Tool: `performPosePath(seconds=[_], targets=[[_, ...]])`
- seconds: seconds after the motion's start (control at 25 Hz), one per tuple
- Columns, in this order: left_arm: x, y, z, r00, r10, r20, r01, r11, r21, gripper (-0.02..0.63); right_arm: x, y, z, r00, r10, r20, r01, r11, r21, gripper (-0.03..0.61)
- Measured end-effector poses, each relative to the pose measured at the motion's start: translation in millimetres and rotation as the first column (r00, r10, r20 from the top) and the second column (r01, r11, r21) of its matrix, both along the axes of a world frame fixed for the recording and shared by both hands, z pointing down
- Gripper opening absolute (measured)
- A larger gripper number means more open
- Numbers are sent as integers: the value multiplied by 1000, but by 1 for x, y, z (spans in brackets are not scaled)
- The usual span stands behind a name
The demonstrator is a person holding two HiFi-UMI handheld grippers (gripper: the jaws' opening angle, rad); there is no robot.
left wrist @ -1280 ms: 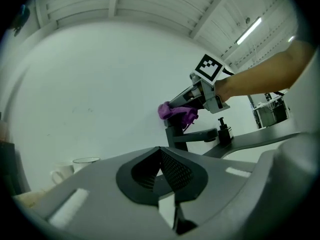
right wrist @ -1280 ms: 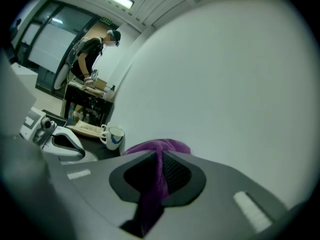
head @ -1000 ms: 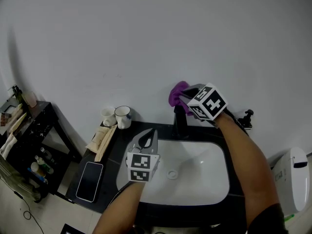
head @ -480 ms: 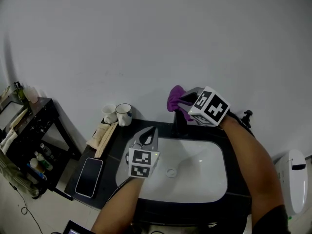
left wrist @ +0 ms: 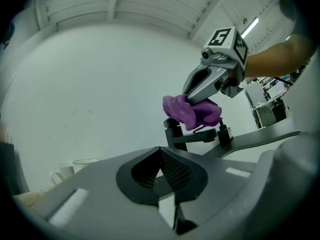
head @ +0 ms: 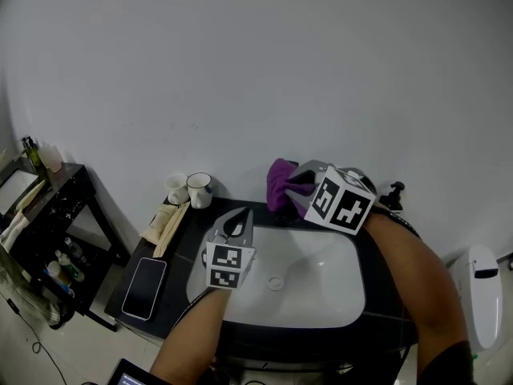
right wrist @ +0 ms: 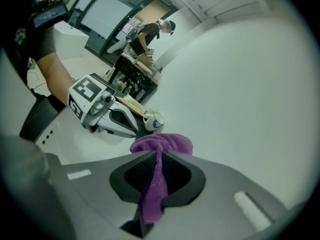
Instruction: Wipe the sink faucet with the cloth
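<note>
My right gripper [head: 295, 181] is shut on a purple cloth [head: 280, 184], which bunches out past its tips and trails back between the jaws [right wrist: 155, 184]. In the left gripper view the cloth [left wrist: 192, 111] rests on top of the black faucet [left wrist: 192, 135], with the right gripper [left wrist: 200, 91] slanting down onto it. The cloth covers most of the faucet in the head view. My left gripper [head: 240, 216] hovers over the left side of the white sink [head: 321, 295], jaws together with nothing between them, pointing at the faucet.
Two cups [head: 189, 189], a bundle of wooden sticks [head: 167, 223] and a phone [head: 144, 288] lie on the black counter left of the sink. A black pump bottle [head: 393, 192] stands at the back right. A black side table [head: 48, 215] stands at far left.
My right gripper has carried the cloth leftward and down onto the faucet top. The left gripper has stayed over the sink's left side.
</note>
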State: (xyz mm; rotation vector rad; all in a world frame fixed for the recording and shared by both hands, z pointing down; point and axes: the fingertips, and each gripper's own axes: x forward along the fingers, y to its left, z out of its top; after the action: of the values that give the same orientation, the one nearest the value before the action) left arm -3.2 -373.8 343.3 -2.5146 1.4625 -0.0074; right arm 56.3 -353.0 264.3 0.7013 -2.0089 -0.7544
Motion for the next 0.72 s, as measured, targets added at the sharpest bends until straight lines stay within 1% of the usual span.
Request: performPosePath(seconds=[0.12, 0.36, 0.52, 0.72], targets=[[0, 2, 0, 1000, 0, 2, 0, 1000, -3, 15, 7, 18, -3, 1000, -8, 12, 8, 1000, 21, 35], [-6, 3, 4, 1000, -6, -25, 5, 999, -33, 17, 23, 42, 1, 999, -18, 27, 17, 1000, 8, 37], [-10, 0, 5, 999, -21, -27, 20, 999, -34, 17, 29, 33, 12, 1000, 6, 12, -6, 1000, -13, 37], [-5, -2, 9, 999, -6, -33, 4, 999, -53, 17, 37, 4, 28, 998, 63, -3, -63, 997, -35, 37]])
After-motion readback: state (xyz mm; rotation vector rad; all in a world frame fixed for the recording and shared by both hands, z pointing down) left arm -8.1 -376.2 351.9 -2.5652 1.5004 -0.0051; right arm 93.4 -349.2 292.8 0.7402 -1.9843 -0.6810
